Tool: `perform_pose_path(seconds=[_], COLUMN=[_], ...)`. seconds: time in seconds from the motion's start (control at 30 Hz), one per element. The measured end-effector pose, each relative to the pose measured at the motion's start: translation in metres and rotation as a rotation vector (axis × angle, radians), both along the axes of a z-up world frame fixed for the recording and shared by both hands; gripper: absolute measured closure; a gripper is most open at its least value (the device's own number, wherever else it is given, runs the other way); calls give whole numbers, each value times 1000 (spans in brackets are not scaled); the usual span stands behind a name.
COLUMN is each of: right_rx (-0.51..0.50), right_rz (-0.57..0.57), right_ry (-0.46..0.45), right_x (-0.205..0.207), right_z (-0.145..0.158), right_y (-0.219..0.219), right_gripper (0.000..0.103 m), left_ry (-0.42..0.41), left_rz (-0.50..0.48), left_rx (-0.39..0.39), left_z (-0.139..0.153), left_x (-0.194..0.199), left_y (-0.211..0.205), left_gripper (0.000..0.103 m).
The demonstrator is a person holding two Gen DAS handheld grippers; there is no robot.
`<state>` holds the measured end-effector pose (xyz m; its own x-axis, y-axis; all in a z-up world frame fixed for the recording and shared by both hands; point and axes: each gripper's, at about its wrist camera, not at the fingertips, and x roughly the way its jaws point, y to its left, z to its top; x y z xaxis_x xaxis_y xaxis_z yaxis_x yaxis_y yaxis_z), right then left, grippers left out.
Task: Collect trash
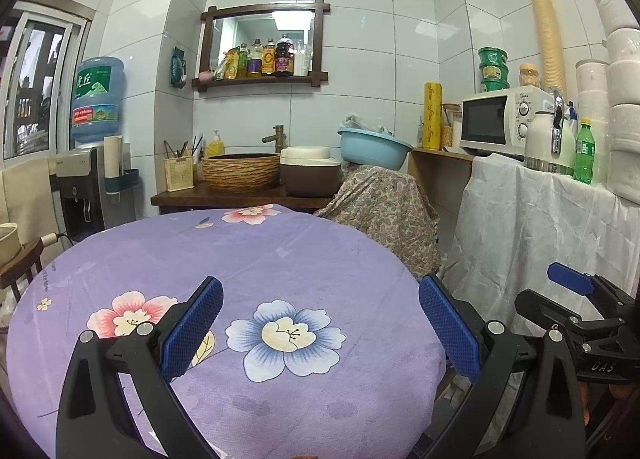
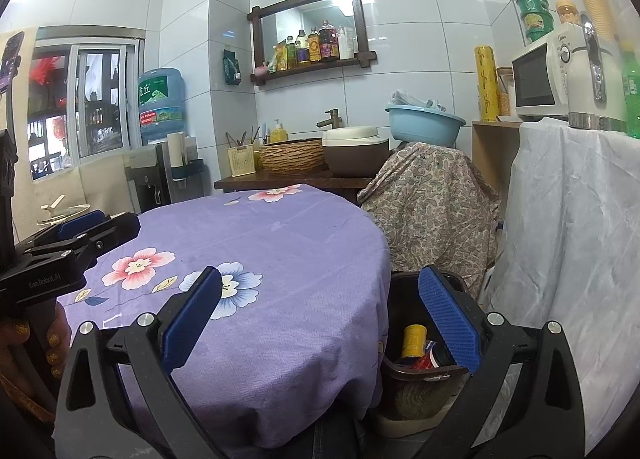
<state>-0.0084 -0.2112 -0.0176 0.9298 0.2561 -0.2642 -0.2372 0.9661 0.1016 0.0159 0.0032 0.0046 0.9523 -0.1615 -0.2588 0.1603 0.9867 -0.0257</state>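
The left gripper hangs wide open, holding nothing, above a round table in purple floral cloth. Just right of the table, the equally open right gripper hovers over a dark trash bin holding a yellow can.

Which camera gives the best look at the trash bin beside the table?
The right wrist view: the dark trash bin sits beside the purple table, with a yellow can visible inside. The left wrist view does not show it.
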Motion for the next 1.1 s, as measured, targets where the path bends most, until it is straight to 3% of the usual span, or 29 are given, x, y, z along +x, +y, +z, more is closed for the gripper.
perform_pose_path(seconds=[1.1], right_rx=[3], right_rz=[-4], right_ry=[5], right_x=[2], right_z=[-3], right_y=[-6], right_gripper=[6], left_ry=[11], left_rz=[-14], left_rx=[4], left_z=[-1], left_x=[-1], left_y=[-9], left_gripper=[6])
